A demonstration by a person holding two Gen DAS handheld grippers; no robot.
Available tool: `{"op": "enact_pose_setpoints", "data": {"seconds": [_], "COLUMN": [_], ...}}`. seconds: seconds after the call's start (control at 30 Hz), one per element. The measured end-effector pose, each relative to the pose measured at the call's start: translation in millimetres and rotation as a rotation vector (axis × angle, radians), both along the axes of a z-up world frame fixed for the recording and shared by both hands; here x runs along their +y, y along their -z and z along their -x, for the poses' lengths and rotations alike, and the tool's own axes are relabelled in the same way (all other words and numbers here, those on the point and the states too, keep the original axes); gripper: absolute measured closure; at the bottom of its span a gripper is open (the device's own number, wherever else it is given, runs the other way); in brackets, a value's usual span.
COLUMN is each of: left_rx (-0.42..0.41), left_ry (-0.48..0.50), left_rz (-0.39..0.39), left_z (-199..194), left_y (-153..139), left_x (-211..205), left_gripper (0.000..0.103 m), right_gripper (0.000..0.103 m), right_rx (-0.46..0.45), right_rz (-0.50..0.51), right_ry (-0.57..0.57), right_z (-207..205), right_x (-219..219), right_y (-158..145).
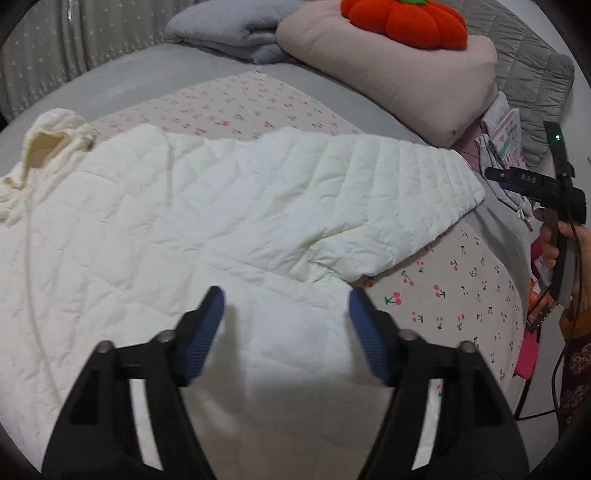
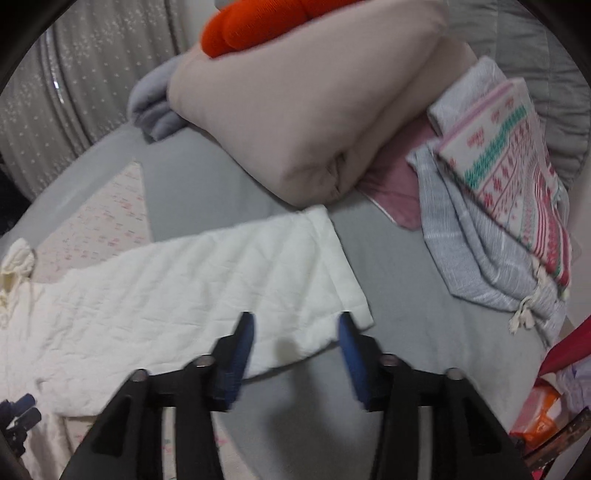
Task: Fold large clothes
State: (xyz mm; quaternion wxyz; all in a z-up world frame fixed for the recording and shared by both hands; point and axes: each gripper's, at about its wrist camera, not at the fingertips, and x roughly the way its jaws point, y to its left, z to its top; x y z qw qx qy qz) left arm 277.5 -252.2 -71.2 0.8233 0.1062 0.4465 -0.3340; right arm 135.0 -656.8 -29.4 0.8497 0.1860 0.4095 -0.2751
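A cream quilted hooded garment (image 1: pixel 192 206) lies spread on the bed, hood (image 1: pixel 48 144) at far left, one sleeve (image 1: pixel 388 192) stretched to the right. My left gripper (image 1: pixel 286 299) is open and empty, hovering over the garment's lower body. My right gripper (image 2: pixel 295 325) is open and empty, just above the sleeve's cuff end (image 2: pixel 332 288). The right gripper also shows in the left wrist view (image 1: pixel 517 177), at the right edge. The garment (image 2: pixel 166 295) fills the lower left of the right wrist view.
A cherry-print sheet (image 1: pixel 454 288) lies under the garment on the grey bed (image 2: pixel 399 280). A beige folded duvet (image 1: pixel 399 81) with an orange plush (image 1: pixel 406 18) sits behind. A stack of folded clothes (image 2: pixel 509 192) lies to the right. Curtains (image 1: pixel 55 48) hang at the far left.
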Motion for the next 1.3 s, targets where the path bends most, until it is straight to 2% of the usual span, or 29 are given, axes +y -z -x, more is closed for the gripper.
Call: {"op": "enact_pose_setpoints", "data": {"seconds": [0.1, 0.2, 0.37, 0.57, 0.8, 0.93, 0.97, 1.0, 1.03, 1.07, 1.17, 1.2, 1.23, 1.27, 1.3], "left_rx": [-0.05, -0.112, -0.178, -0.169, -0.128, -0.015, 0.014, 0.031, 0.044, 0.041, -0.035, -0.077, -0.131, -0.184, -0.248], "left_ry": [-0.064, -0.166, -0.336, -0.564, -0.71, -0.751, -0.758, -0.769, -0.783, -0.81, -0.922, -0.973, -1.044, -1.142, -1.287], "left_rz": [-0.018, -0.104, -0.248, -0.361, -0.413, -0.432, -0.437, -0.439, -0.429, -0.425, -0.334, -0.335, -0.363, -0.443, -0.562], "left_z": [-0.1, 2.0, 3.3, -1.5, -7.9, -20.9, -22.0, -22.4, -25.1, -25.7, -21.5, -19.7, -17.8, -15.5, -13.3], "left_y": [-21.5, -33.0, -37.8, -30.4, -3.7, 32.5, 40.7, 46.4, 49.7, 47.4, 15.4, 1.8, -13.0, -26.6, -41.5], "left_x": [41.6, 93.6, 184.6, 292.1, 380.4, 411.2, 418.4, 423.1, 427.6, 432.3, 452.1, 459.0, 467.5, 477.3, 488.6], "left_gripper": [0.026, 0.025, 0.023, 0.023, 0.023, 0.023, 0.027, 0.036, 0.067, 0.087, 0.089, 0.089, 0.089, 0.089, 0.088], "right_gripper": [0.029, 0.025, 0.021, 0.021, 0.021, 0.021, 0.021, 0.021, 0.021, 0.021, 0.021, 0.021, 0.021, 0.021, 0.021], "right_rx": [-0.034, -0.054, -0.081, -0.068, -0.021, 0.0, 0.003, 0.008, 0.015, 0.021, 0.036, 0.039, 0.043, 0.045, 0.047], "right_rz": [0.013, 0.0, -0.033, -0.052, -0.055, -0.062, -0.065, -0.066, -0.062, -0.056, -0.036, -0.033, -0.029, -0.026, -0.025], "right_ry": [-0.067, -0.15, -0.302, -0.474, -0.618, -0.66, -0.667, -0.675, -0.686, -0.696, -0.726, -0.735, -0.741, -0.746, -0.751], "right_z": [1.2, -1.8, -14.7, -33.6, -44.4, -51.9, -52.9, -54.4, -56.3, -57.1, -60.4, -61.8, -63.9, -65.6, -67.7], "right_x": [28.1, 59.9, 125.0, 201.6, 272.1, 299.3, 304.2, 309.6, 315.6, 320.7, 332.7, 336.2, 340.1, 343.4, 346.3], "right_y": [-27.9, -48.4, -60.4, -58.6, -46.7, -40.4, -39.5, -38.5, -37.4, -36.5, -35.2, -34.8, -34.2, -33.6, -32.8]}}
